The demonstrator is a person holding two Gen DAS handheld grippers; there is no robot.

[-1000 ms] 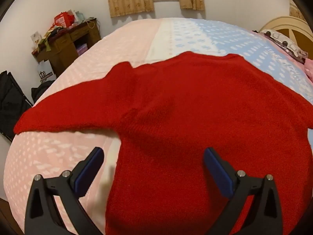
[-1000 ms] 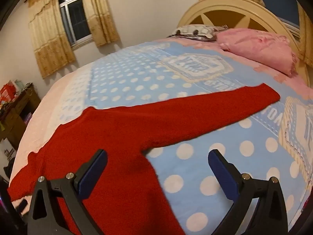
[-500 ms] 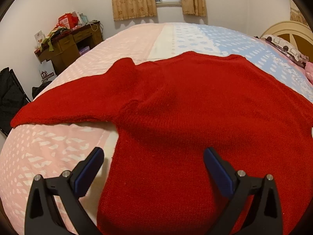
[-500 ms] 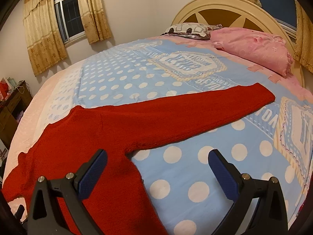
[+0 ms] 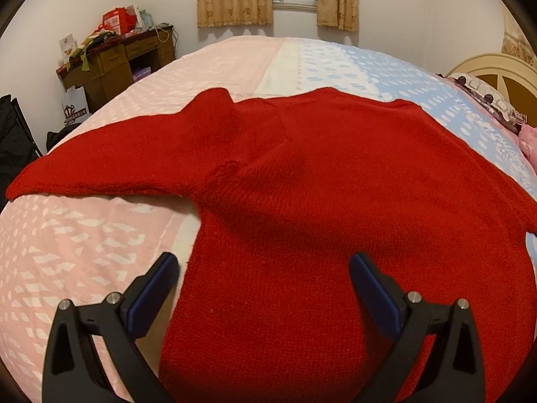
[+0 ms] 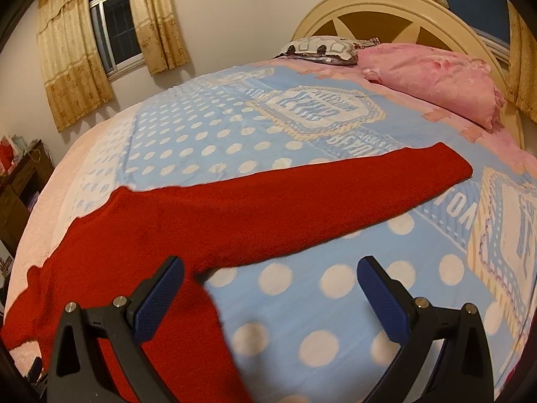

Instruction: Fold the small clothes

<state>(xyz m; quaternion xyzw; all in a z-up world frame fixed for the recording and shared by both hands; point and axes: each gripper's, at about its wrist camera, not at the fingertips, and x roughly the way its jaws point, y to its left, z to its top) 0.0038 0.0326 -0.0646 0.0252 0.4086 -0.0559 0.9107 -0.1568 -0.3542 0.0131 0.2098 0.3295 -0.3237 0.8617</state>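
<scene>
Pink-and-blue bed [image 6: 302, 302] with a red sweater [image 5: 319, 201] spread flat, both sleeves out.

Compared with a second ago, both views have tilted up a little and the sweater lies as it did. Left hand-held gripper [image 5: 261, 288] hovers over its lower body, jaws wide, holding nothing; right hand-held gripper [image 6: 270, 290] gapes empty beside the armpit, over dotted blanket. Bare bedding rings the right sleeve [image 6: 335, 194]; the pink pillow [image 6: 436, 77] sits well apart. The hem is cut off below the frame.
</scene>
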